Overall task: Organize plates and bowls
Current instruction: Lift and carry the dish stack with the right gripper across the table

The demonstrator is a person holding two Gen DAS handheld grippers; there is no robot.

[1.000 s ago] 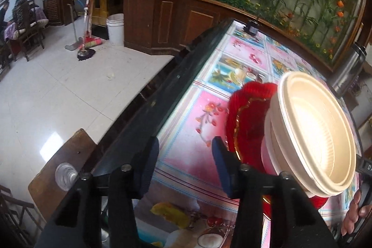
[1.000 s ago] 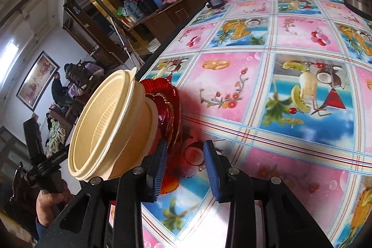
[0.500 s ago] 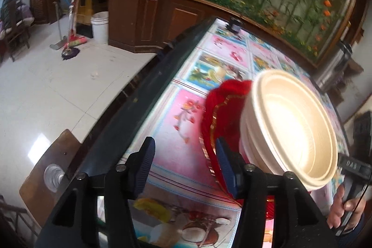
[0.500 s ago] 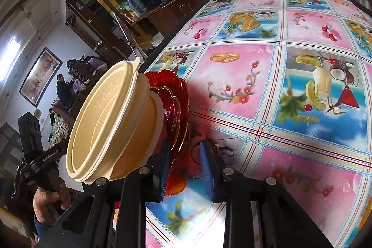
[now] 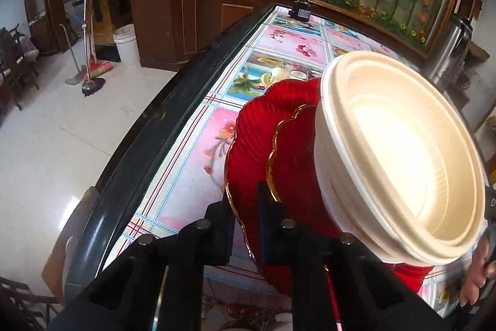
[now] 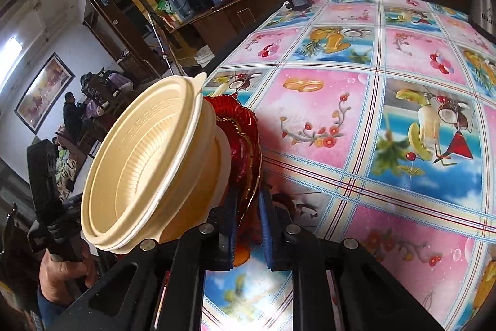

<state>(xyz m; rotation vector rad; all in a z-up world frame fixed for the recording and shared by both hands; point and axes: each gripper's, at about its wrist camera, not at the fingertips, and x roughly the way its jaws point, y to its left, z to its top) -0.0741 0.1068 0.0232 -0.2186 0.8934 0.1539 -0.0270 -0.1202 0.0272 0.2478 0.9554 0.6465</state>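
A stack of red scalloped plates with gold trim carries nested cream bowls on top. My left gripper is shut on the near rim of the red plates. My right gripper is shut on the opposite rim of the same red plates, with the cream bowls to its left. The stack is over the table's left side; whether it rests on the table is unclear.
The table has a pink and blue fruit-pattern cloth and a dark left edge. A small black device sits at its far end. A steel thermos stands at the right. Wooden cabinets lie beyond.
Both grippers have closed from open onto opposite rims of the red plates. The left gripper moved right toward the stack.
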